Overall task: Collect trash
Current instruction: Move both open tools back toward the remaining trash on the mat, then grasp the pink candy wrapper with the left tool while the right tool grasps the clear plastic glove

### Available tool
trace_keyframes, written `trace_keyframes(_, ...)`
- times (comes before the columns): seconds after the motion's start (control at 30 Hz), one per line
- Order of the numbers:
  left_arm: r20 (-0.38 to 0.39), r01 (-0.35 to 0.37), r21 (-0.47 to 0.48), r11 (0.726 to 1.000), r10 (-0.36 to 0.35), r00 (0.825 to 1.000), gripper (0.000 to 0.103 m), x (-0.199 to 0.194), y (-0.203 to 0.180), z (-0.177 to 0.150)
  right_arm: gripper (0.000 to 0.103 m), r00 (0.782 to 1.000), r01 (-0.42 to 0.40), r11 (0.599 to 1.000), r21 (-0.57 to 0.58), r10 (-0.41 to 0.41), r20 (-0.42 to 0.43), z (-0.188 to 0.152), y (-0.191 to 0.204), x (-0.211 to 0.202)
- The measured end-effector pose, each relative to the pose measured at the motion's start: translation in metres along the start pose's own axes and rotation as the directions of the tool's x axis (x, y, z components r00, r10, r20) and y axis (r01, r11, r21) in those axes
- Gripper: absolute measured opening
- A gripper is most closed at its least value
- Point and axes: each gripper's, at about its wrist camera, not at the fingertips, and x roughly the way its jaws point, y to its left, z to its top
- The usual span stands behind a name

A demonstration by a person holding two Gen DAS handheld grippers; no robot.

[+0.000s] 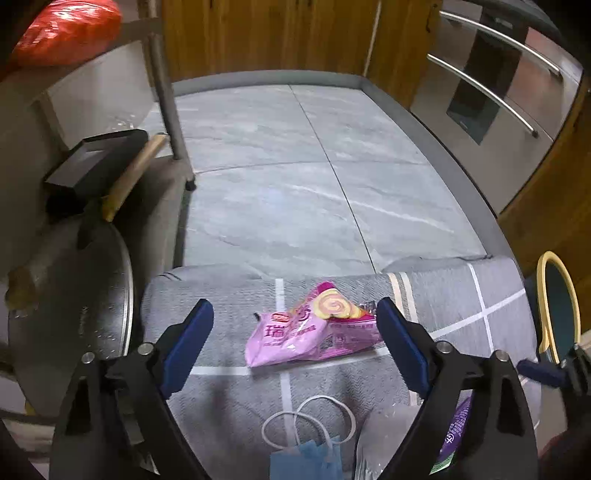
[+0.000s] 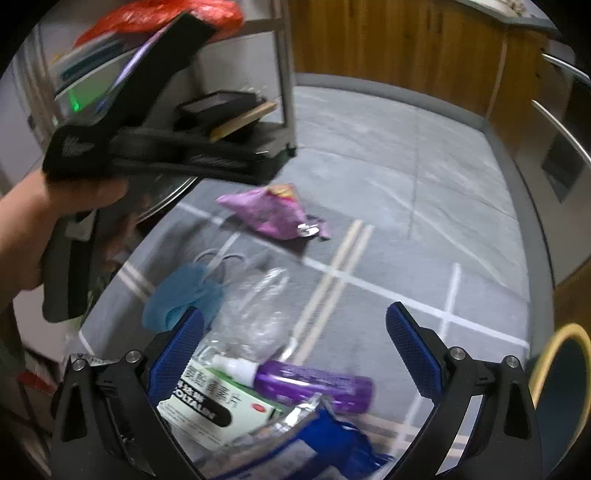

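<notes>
A pink snack wrapper [image 1: 314,332] lies on the grey checked cloth [image 1: 229,302], just ahead of and between the fingers of my open left gripper [image 1: 295,325]; it also shows in the right wrist view [image 2: 269,212]. A blue face mask [image 1: 306,458] with white loops lies nearer, also seen in the right wrist view [image 2: 184,299]. My right gripper [image 2: 295,336] is open above a crumpled clear plastic bag [image 2: 255,314], a purple tube [image 2: 314,384], a white-green medicine box [image 2: 218,402] and a blue wrapper [image 2: 340,439].
A yellow-rimmed bin [image 2: 561,373] stands at the right, also in the left wrist view [image 1: 557,306]. A metal rack [image 1: 166,92] with a red bag [image 1: 66,29] and black tray [image 1: 96,155] stands left. A round metal lid [image 1: 92,295] sits beside the cloth. Wooden cabinets [image 1: 277,33] and grey tile floor [image 1: 295,166] lie beyond.
</notes>
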Motion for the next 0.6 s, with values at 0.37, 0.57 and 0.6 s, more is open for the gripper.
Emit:
trace_keyframes(0.37,-0.09,0.039,0.028,0.999,-0.036,0.995,0.061,0.033,-0.008,-0.002,0.084,0.996,-0.063,0.998,0.0,0.063,-0.059,-0.003,0.011,0.029)
trace_keyframes(0.57,-0.13,0.065,0.055,0.996,-0.057,0.99,0.033,0.04,-0.01,-0.008,0.046,0.991,-0.098,0.995,0.0,0.097,-0.094,-0.006,0.013,0.029)
trace_keyframes(0.6,-0.129,0.065,0.06,0.996,-0.057,0.99,0.031,0.039,-0.011,-0.009,0.04,0.99,-0.103,0.995,0.001,0.103,-0.098,-0.007,0.013,0.029)
